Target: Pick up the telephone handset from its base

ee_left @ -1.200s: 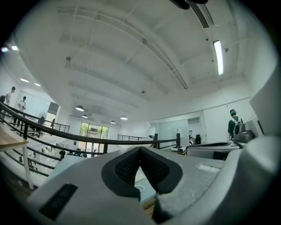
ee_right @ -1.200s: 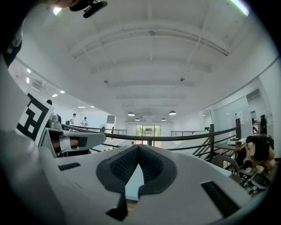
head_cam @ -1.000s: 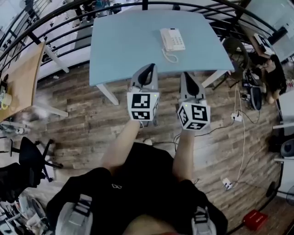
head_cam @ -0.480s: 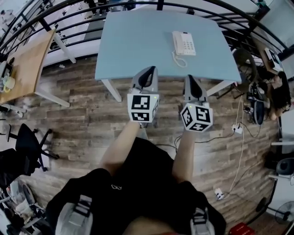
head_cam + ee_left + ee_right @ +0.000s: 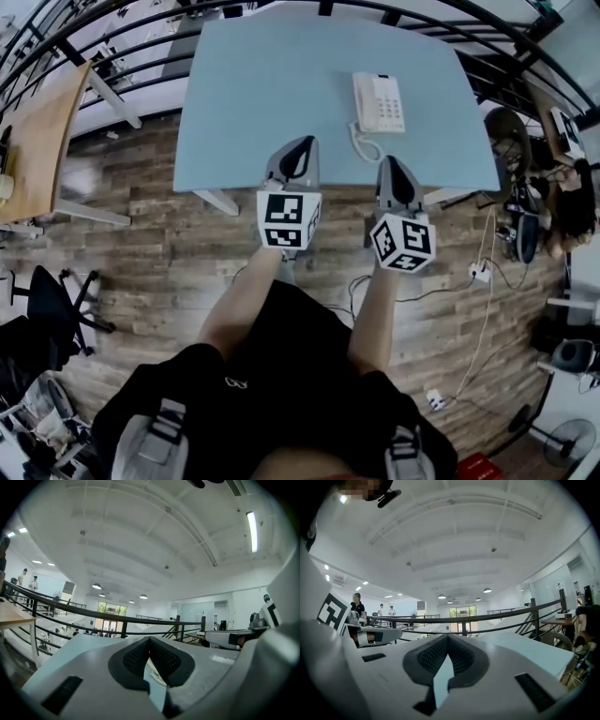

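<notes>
While the handset (image 5: 365, 101) is sitting on its base (image 5: 386, 103), right side of the table (image 5: 253, 94), left gripper (image 5: 301, 142) and right gripper (image 5: 388, 162) are hovering at the near edge, jaws closed, gripping nothing. Approach, opening, grasp and lift are all pending.

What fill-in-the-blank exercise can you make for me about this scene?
1. The handset lies on the telephone, which stands on a light ___ table.
2. The jaws of the left gripper and the right gripper are ___, with nothing between them.
3. The gripper nearer the telephone is the ___ one.

Missing words: blue; shut; right
</notes>
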`<state>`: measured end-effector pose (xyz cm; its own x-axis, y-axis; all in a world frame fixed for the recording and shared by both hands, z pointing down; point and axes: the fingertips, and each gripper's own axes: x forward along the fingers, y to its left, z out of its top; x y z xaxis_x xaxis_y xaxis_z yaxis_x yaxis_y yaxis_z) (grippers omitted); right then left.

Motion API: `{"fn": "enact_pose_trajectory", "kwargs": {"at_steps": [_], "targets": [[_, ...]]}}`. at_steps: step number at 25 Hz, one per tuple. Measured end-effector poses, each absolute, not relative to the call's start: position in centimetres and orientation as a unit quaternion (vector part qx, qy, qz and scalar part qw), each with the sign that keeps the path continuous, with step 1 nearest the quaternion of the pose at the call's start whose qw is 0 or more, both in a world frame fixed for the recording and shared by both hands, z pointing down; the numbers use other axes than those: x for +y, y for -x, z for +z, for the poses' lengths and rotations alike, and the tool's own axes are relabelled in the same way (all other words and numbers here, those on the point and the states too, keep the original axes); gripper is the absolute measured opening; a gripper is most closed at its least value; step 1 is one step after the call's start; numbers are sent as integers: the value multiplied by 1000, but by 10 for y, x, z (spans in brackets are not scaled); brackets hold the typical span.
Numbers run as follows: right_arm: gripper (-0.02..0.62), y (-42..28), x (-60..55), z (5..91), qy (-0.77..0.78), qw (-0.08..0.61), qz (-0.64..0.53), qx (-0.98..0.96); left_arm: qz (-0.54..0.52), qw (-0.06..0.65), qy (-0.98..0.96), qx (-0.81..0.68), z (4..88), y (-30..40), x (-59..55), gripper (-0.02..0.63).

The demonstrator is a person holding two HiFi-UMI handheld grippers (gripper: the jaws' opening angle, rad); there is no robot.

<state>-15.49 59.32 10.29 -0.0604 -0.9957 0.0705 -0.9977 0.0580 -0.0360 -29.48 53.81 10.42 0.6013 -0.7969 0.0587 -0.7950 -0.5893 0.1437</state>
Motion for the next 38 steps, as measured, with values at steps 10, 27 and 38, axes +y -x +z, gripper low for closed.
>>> {"fn": "enact_pose_trajectory", "kwargs": {"at_steps": [10,27,38], "targets": [[-6,104,412,107,-704,62,22,-707,43,95,-898,-428,128,251,351,-2],[-5,41,341,115,-706,71,29,-704,49,138,-902,-405,151,179,273,-2],[-3,30,310,163,-640,96,114,-754,55,158,-889,-427,163,164,268,-2]]}}
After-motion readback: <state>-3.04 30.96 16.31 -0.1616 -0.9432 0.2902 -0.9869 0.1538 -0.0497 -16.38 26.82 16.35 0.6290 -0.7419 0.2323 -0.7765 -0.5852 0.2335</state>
